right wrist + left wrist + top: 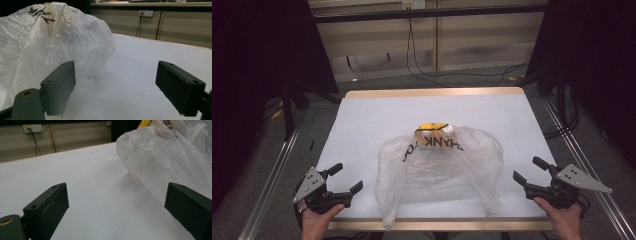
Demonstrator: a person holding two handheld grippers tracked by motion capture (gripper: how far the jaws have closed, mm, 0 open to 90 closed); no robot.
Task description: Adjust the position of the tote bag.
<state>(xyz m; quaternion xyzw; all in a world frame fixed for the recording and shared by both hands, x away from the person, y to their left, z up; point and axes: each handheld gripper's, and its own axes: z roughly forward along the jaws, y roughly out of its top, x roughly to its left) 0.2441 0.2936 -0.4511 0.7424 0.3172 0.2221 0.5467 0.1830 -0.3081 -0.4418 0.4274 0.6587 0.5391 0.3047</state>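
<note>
Plastic bag (442,172) lies mid-bench, mouth toward the near edge.
Your left gripper (343,179) and right gripper (527,170) flank it, both spread, pinching nothing.

White-topped table (362,120), wood-edged; crumpled clear plastic bag (442,175) lying mid-front.

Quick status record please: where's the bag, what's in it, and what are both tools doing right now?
surface: white table with a wooden edge
bag: thin clear plastic bag, crumpled, at the middle of the table, black lettering on top
contents: yellow item at the far end of the bag, with a white cap-like part; what it is cannot be told
left tool: left tool open, empty, near the table's front left corner, apart from the bag
right tool: right tool open, empty, near the front right corner, apart from the bag
contact: neither tool touches the bag
</note>
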